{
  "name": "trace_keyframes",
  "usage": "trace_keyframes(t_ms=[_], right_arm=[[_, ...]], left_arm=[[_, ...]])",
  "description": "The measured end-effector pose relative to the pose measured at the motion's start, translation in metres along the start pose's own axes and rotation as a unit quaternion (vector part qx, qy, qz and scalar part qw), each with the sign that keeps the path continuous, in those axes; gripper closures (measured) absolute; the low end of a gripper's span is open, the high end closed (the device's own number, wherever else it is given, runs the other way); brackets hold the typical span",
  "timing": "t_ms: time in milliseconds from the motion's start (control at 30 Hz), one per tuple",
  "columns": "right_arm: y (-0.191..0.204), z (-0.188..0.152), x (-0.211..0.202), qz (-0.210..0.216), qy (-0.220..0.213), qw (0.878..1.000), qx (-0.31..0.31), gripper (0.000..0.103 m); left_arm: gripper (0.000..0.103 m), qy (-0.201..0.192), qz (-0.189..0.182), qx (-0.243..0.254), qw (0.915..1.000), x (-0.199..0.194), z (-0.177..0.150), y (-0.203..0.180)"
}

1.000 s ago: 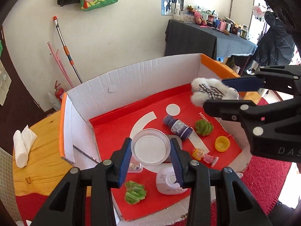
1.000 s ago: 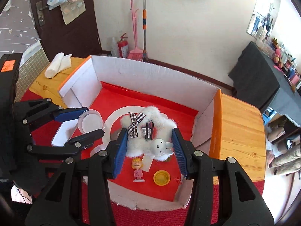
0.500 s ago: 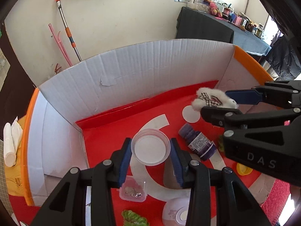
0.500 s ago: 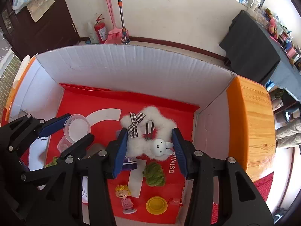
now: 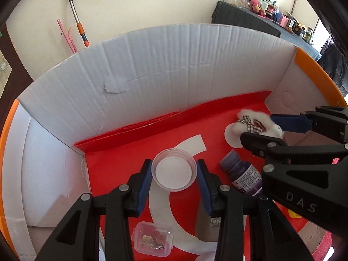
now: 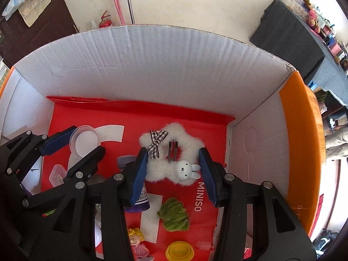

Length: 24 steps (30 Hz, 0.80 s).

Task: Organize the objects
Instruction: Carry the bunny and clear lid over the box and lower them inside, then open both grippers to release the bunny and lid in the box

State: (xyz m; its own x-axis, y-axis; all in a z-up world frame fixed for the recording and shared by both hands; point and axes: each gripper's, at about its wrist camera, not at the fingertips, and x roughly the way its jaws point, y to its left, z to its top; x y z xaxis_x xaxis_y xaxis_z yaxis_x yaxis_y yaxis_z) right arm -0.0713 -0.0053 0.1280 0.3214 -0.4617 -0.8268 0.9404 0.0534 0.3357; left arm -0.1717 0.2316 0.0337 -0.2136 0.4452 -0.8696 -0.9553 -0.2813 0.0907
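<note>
My left gripper point(image 5: 174, 173) is shut on a clear round plastic container point(image 5: 174, 169) and holds it inside a white cardboard box point(image 5: 174, 65) with a red floor. My right gripper point(image 6: 173, 165) is shut on a white fluffy star-shaped hair clip point(image 6: 171, 150) with a checked bow and a small rabbit figure, held near the box's back right corner. In the left wrist view the right gripper point(image 5: 264, 128) and the clip point(image 5: 254, 125) show at the right. In the right wrist view the left gripper point(image 6: 74, 144) and its container point(image 6: 83, 141) show at the left.
On the red floor lie a purple bottle point(image 5: 243, 174), a small clear case point(image 5: 153, 241), a green fuzzy ball point(image 6: 173, 217), a blonde doll figure point(image 6: 138, 245) and a yellow lid point(image 6: 179, 251). The box's walls rise close behind and at both sides.
Both grippers have moved forward and down into the box with their objects. The back wall is now much closer, and the clip is nearer the back right corner.
</note>
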Motion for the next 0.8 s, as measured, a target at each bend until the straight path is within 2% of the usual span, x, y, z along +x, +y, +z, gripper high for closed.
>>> trace_keyframes(t_ms=[67, 800], right_arm=[[0.0, -0.001, 0.001, -0.001, 0.002, 1.0, -0.003, 0.058], [-0.007, -0.018, 0.0, -0.011, 0.008, 1.0, -0.016, 0.057]], left_arm=[[0.061, 0.006, -0.01, 0.017, 0.9998, 0.003, 0.0, 0.001], [0.06, 0.006, -0.013, 0.032, 0.9994, -0.004, -0.01, -0.004]])
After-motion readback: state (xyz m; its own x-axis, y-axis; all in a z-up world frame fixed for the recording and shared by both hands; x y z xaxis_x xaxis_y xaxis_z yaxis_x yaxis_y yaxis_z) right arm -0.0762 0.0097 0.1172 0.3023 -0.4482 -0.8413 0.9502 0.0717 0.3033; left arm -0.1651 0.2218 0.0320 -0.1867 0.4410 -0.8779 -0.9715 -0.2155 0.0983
